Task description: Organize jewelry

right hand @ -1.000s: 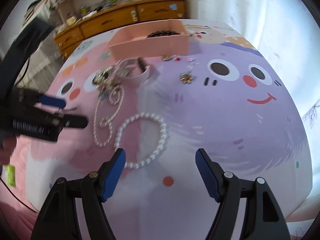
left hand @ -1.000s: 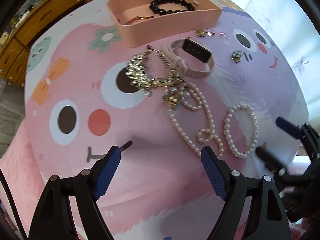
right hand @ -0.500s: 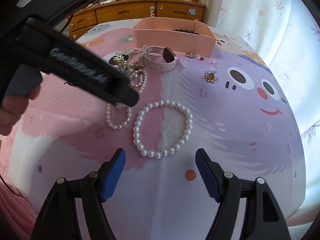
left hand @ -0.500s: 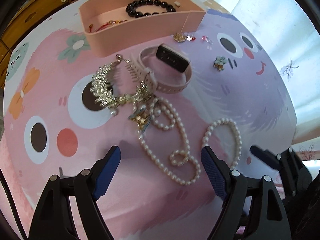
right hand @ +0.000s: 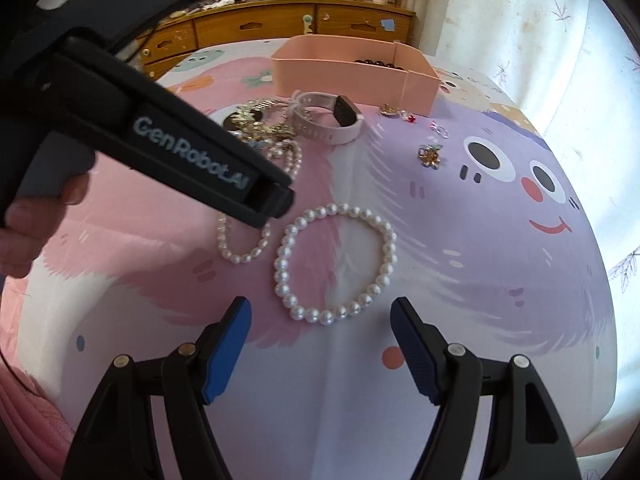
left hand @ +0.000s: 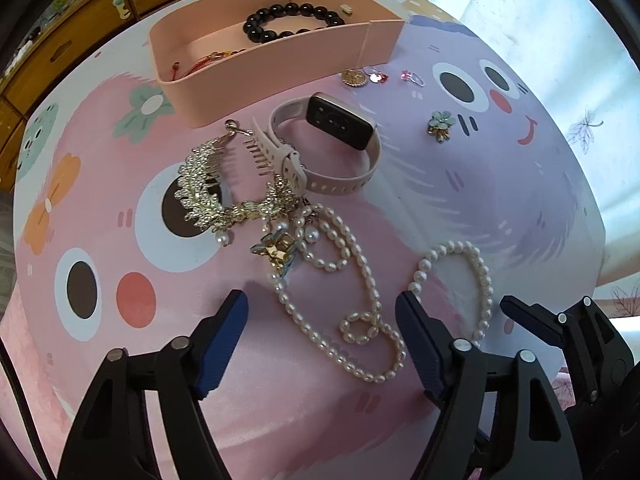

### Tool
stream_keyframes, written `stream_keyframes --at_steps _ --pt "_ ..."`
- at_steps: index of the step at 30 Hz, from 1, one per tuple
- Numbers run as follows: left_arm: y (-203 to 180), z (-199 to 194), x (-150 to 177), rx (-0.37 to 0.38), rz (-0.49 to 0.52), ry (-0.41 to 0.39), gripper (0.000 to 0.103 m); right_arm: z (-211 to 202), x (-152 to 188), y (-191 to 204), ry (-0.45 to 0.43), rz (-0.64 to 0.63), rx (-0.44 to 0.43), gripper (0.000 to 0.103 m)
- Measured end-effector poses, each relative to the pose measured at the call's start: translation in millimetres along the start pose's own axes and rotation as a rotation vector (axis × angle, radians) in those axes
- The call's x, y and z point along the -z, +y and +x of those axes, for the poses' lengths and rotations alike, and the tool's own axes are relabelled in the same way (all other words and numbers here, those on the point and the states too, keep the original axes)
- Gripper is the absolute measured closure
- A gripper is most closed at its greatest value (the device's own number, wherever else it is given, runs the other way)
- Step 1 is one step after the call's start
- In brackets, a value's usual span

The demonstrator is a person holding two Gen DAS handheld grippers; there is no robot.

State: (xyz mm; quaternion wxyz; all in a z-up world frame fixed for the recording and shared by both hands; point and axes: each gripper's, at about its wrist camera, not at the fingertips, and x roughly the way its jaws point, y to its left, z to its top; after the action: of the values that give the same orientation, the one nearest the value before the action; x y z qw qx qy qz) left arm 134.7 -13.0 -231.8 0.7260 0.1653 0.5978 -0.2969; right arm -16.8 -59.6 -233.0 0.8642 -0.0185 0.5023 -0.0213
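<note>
Hovering wide open over the cloth's near edge, the left gripper [left hand: 322,332] straddles the necklace [left hand: 344,280] and the right gripper [right hand: 320,334] the bracelet [right hand: 334,266]; lifting the necklace risks dragging the tangled comb [left hand: 212,188] along.

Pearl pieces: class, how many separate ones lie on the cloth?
2: a round pearl bracelet just ahead of the right gripper, and a long pearl necklace beside it, tangled with gold jewelry. More may be hidden there.
</note>
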Motion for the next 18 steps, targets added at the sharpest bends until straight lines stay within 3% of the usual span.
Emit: stream_keyframes --at_steps 4,9,14,18 --pt "-0.5 -3.3 4.9 -0.049 0.011 -0.005 0.045 0.5 -0.2 -5.3 -0.010 0.038 -0.003 0.035" --pt "4.8 -4.9 8.1 -0.055 -0.014 -0.018 0.059 2.0 -5.0 -12.3 -0.017 0.065 0.012 0.055" --pt "15.3 -9.7 13.3 -0.089 -0.030 -0.037 0.090 3.5 -10.5 -19.8 -0.013 0.091 0.021 0.075" --pt "23.0 -8.4 14.8 -0.052 -0.053 -0.029 0.096 5.8 -15.2 -28.3 -0.004 0.117 0.001 0.088"
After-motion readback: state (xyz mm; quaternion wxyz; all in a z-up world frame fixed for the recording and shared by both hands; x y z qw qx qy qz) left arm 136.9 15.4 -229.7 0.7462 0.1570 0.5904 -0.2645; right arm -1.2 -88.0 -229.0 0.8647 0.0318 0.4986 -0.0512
